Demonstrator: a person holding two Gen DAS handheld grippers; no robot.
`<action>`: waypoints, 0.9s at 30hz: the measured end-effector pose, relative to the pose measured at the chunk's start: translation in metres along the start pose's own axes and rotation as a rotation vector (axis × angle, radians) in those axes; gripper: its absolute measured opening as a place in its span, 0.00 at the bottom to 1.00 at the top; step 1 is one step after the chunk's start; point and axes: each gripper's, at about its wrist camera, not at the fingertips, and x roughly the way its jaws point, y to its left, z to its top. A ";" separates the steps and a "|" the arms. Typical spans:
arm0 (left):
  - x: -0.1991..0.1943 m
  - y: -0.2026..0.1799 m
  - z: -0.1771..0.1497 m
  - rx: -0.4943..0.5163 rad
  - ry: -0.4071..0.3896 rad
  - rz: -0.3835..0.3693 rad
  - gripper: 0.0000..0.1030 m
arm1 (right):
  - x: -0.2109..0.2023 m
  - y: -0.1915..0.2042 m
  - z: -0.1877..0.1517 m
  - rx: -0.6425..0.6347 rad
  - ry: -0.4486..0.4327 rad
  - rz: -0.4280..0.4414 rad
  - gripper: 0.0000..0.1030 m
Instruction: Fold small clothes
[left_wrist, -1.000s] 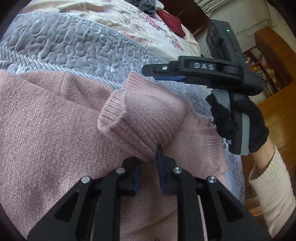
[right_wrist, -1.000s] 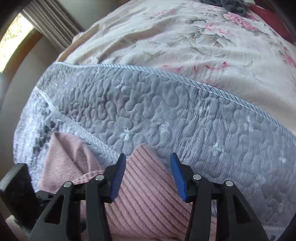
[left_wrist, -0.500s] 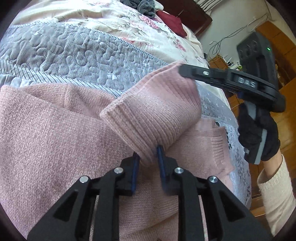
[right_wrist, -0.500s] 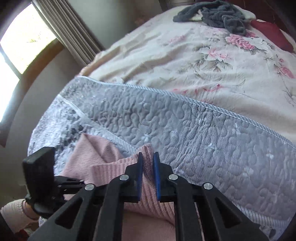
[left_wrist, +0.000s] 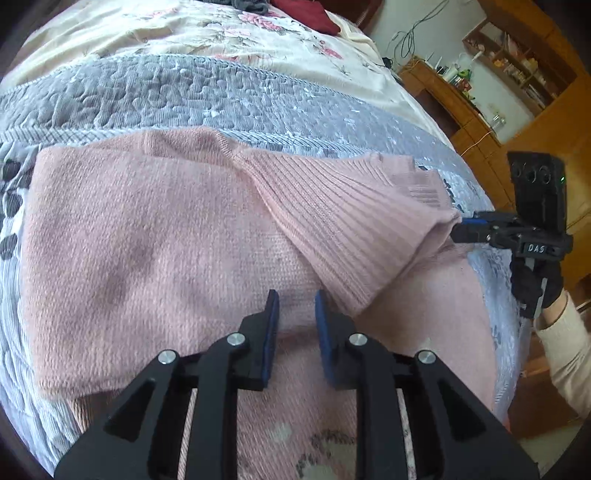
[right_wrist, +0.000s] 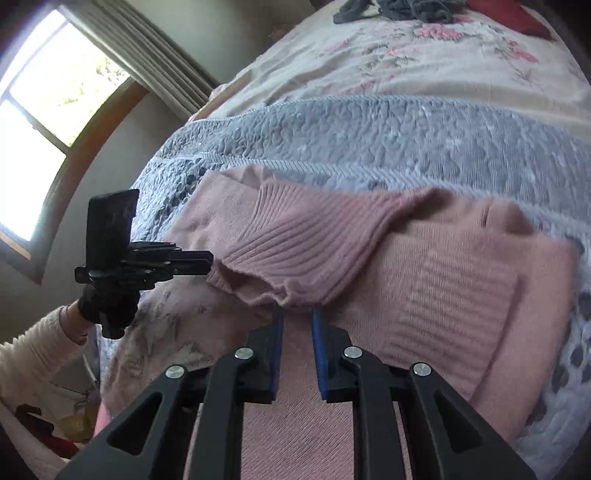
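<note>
- Pink sweater (left_wrist: 147, 258): flat on grey quilt (left_wrist: 184, 96), body centre, one side folded in.
- Left gripper (left_wrist: 293, 306): jaws apart, empty, at 6 o'clock.
- Ribbed sleeve (left_wrist: 351, 229): laid across, cuff towards 3 o'clock.
- Right gripper (right_wrist: 297, 317): narrowly parted at cuff; grip uncertain. Further folds remain.

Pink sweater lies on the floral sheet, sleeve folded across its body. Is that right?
Not quite. The sweater lies on the grey quilt, as the left wrist view shows; the floral sheet is beyond it. The sleeve is indeed folded across its body.
</note>
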 end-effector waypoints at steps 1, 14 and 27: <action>-0.004 0.003 0.000 -0.030 -0.004 -0.019 0.39 | -0.002 -0.003 -0.004 0.035 -0.013 0.031 0.21; 0.038 0.004 0.031 -0.259 0.052 -0.102 0.12 | 0.046 -0.040 0.001 0.355 -0.001 0.107 0.15; 0.026 0.011 0.031 -0.117 0.084 -0.008 0.06 | 0.035 -0.027 -0.005 0.275 0.008 0.020 0.09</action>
